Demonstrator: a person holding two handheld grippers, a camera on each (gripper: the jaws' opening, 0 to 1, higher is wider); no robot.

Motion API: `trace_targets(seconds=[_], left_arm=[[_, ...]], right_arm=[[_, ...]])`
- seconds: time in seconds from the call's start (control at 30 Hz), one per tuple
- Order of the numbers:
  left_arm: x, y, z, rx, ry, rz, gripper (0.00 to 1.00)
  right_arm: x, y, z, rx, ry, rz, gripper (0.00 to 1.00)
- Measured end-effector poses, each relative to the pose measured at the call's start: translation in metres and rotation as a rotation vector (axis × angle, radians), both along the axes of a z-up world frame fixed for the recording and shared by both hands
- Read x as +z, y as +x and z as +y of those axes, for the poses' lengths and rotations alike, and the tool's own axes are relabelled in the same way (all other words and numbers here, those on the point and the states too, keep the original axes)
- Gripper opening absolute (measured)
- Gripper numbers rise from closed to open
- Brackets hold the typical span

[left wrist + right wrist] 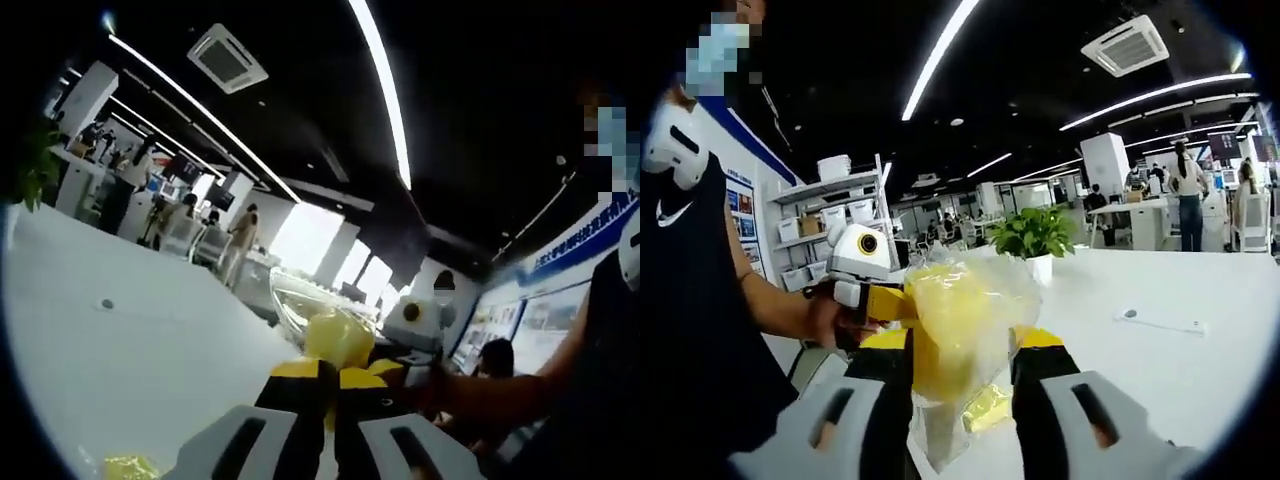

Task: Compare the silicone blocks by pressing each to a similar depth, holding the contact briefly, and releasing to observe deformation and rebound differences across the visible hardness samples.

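A yellow silicone block in a clear plastic bag [960, 315] is held up above the white table [1160, 380]. My right gripper [962, 342] is shut on it, with a black, yellow-tipped jaw on each side. My left gripper [892, 303], held by a hand, comes in from the left, and its yellow tip touches the bag's edge. In the left gripper view, the left gripper [333, 376] has its jaws close together and pinches the yellow bagged block [338, 338] just past the tips. I cannot tell how firm the block is.
A second yellow piece [130, 466] lies on the table [120, 360] at the lower left. A potted plant [1035, 232] and a small flat strip [1160, 320] sit on the table. The person's arm and torso [690, 300] are close on the left, with shelves [830, 215] behind.
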State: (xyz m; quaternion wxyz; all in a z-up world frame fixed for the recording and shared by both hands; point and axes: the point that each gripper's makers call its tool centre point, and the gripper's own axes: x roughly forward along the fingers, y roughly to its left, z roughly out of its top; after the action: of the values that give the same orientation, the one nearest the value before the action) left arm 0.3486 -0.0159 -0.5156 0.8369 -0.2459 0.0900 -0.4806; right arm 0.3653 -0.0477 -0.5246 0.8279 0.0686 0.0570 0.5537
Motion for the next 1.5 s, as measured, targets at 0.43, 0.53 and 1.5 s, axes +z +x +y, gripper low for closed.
trace_targets(seconds=[0.43,0.53,1.5], left_arm=[[-0.002,0.013,-0.008,-0.004,-0.029,0.067,0.00],[-0.007,0.019,-0.010,-0.001,-0.023,0.102,0.00],[-0.115,0.046,-0.030,0.037,-0.073,0.511,0.00]], right_arm=[[0.002,0.018,-0.043,-0.155,0.050,0.024,0.96],[0.000,0.020,-0.054,-0.180,0.041,0.022,0.96],[-0.104,-0.001,-0.163,-0.464,-0.191,0.071,0.96]])
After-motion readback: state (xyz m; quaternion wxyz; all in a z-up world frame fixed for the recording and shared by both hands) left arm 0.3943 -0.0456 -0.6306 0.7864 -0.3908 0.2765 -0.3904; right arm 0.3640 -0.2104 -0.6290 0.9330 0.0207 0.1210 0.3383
